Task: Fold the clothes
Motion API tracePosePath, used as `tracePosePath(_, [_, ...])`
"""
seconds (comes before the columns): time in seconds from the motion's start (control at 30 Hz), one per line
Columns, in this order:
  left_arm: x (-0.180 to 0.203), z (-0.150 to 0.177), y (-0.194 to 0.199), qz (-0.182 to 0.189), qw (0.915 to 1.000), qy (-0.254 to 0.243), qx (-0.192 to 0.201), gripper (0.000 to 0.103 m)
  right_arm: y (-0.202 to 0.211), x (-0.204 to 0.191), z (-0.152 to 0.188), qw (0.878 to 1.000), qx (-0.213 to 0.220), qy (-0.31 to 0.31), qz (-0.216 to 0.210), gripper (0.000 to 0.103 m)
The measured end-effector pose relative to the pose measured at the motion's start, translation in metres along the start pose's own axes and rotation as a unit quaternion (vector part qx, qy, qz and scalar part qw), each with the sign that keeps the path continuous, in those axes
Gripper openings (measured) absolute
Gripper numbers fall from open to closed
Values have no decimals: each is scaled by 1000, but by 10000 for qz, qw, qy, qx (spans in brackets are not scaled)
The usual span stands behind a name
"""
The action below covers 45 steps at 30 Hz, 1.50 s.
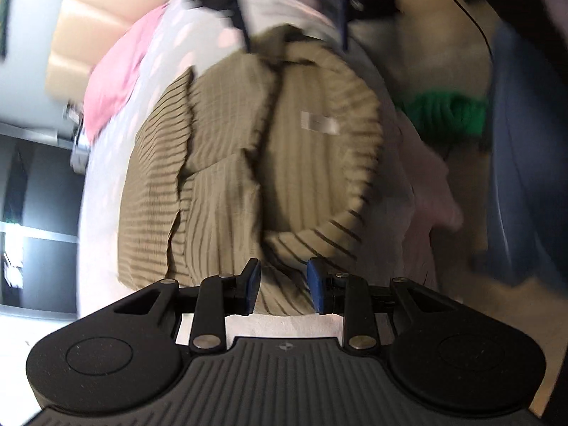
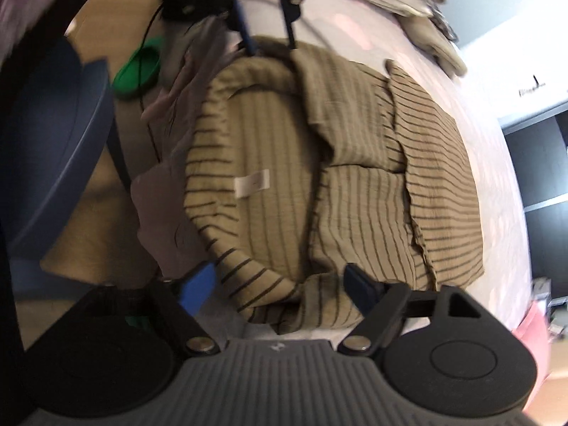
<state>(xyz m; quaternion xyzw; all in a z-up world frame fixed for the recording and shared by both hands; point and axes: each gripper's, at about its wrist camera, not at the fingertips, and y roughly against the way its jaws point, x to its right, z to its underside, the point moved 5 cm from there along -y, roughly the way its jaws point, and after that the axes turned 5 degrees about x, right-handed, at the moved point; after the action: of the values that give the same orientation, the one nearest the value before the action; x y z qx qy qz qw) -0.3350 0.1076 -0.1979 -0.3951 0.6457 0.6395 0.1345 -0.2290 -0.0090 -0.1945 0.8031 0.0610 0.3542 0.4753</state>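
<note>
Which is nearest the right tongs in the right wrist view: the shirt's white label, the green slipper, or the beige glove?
1. White label on the striped shirt, ahead of the right tongs, centre.
2. Green slipper, on the floor, upper left.
3. Beige glove, on the bed's far side, upper right; close to the slipper's range.

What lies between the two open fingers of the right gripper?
A rolled hem of the striped olive garment lies inside the right gripper, shown in the right wrist view.

You're over a bed [image 2: 472,81] with a pale sheet dotted in pink. Past its edge lies a tan wooden floor [image 2: 106,10], with a blue chair [image 2: 53,135] standing on it. Dark shelving [image 2: 539,184] lines the pale grey wall [image 2: 504,3] beyond the bed.
</note>
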Motion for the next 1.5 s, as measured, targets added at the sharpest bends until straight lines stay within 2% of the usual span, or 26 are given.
tracePosePath(0.2, [12,8,-7,-196,9988,-422,-178,27,-9,-7,4,9994,-187,274,16,84])
tracePosePath(0.27, [21,12,-7,-112,9974,-669,-236,27,-11,-8,4,9994,-200,287,15,84])
tracePosePath(0.37, [31,16,-8,46,9957,-887,-278,35,-12,-9,4,9993,-221,307,13,84])
tracePosePath(0.47, [32,19,-9,82,9959,-844,-302,37,-14,-10,3,9992,-239,325,13,84])
tracePosePath(0.57, [30,18,-10,-84,9959,-854,-276,41,-14,-9,2,9993,-231,308,0,84])
tracePosePath(0.63, [26,18,-12,-183,9965,-764,-273,52,-15,-9,2,9993,-229,310,-12,84])
tracePosePath(0.73, [22,17,-12,-249,9973,-649,-236,54,-14,-10,3,9993,-232,303,-27,84])
tracePosePath(0.83, [26,14,-13,-216,9963,-801,-244,60,-15,-9,3,9993,-249,287,-17,84])
tracePosePath(1.03, [31,10,-29,-317,9938,-1021,-297,61,-17,-11,4,9989,-298,359,57,84])
tracePosePath(1.17, [31,7,-38,-356,9932,-1043,-366,63,-24,-11,5,9974,-324,512,378,83])
tracePosePath(1.23, [29,5,-39,-342,9938,-970,-412,63,-23,-8,4,9973,-274,474,498,77])
tracePosePath(1.33, [24,5,-32,-217,9961,-745,-423,56,-19,0,3,9980,-208,264,532,54])
tracePosePath(1.37, [23,5,-30,-155,9968,-656,-425,52,-17,2,3,9982,-189,185,533,50])
tracePosePath(1.43, [20,5,-27,-4,9979,-483,-435,44,-14,5,2,9984,-153,95,543,32])
tracePosePath(1.5, [18,4,-24,155,9984,-305,-446,35,-12,7,2,9983,-118,54,569,25])
